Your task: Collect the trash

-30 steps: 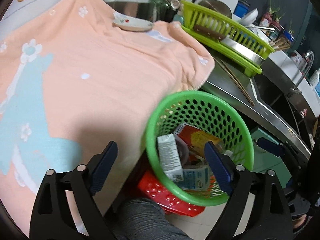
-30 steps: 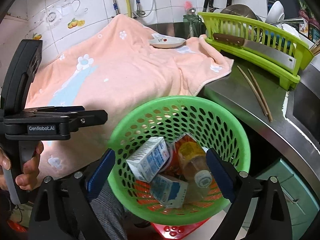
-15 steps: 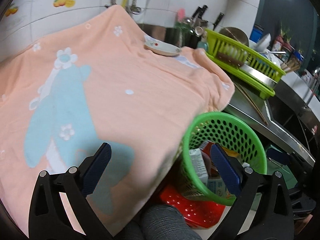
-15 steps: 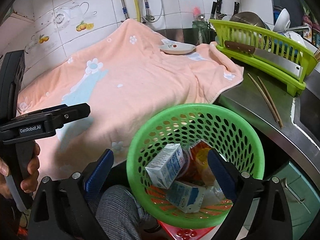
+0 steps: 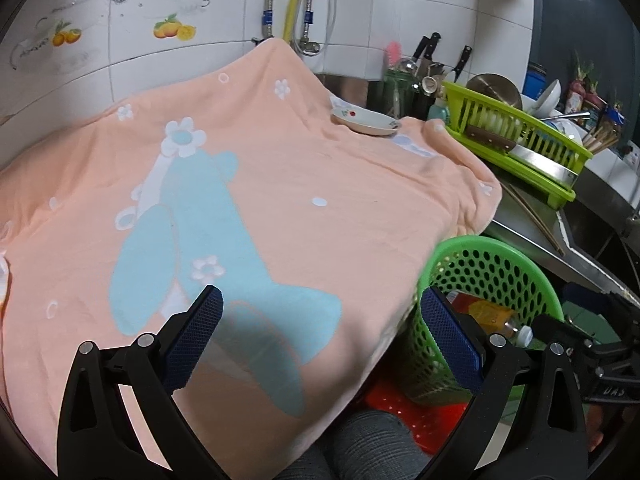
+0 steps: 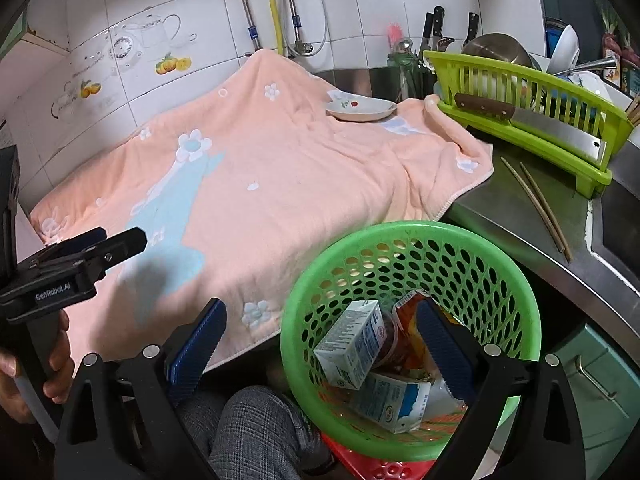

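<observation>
One green basket [image 6: 412,312] stands just off the towel's [image 6: 280,168] front corner, holding two milk cartons [image 6: 352,344], one bottle and one orange box. Both grippers, left [image 5: 324,344] and right [image 6: 320,344], are released and carry nothing.

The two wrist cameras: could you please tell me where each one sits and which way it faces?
Left wrist: on the left gripper, angled down over the peach towel; its open jaws and a grey-trousered knee show.
Right wrist: on the right gripper, angled down into the green basket of cartons; its open jaws, the knee and a hand holding the left gripper show.
Shared: towel, basket, white dish, green dish rack.
</observation>
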### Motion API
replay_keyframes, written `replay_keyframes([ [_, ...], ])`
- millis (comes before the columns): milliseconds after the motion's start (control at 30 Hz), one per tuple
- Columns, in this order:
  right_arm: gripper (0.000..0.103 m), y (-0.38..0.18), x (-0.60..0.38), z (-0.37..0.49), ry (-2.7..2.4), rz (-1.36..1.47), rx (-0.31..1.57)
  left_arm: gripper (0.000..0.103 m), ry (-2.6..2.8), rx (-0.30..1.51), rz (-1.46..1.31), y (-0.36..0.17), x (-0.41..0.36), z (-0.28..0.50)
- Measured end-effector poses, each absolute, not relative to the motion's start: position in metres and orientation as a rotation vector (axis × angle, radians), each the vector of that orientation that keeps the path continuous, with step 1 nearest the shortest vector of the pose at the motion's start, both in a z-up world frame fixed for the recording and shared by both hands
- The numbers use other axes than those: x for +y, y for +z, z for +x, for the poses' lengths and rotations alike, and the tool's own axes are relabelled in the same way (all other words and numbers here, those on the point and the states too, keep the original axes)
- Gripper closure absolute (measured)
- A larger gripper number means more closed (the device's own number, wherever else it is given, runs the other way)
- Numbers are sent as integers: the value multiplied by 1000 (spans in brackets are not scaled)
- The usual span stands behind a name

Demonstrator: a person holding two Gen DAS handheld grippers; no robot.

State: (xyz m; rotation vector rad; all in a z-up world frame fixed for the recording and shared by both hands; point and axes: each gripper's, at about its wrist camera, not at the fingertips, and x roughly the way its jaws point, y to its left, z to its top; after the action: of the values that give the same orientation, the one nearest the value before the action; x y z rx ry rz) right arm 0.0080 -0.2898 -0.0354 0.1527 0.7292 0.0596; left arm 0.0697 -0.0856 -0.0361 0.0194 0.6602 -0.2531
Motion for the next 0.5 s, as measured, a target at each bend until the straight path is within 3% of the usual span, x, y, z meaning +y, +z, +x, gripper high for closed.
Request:
replay_keyframes([
  [500,10,-27,-287,6,30,161,715,5,-238,645,56,-33,-76,57],
])
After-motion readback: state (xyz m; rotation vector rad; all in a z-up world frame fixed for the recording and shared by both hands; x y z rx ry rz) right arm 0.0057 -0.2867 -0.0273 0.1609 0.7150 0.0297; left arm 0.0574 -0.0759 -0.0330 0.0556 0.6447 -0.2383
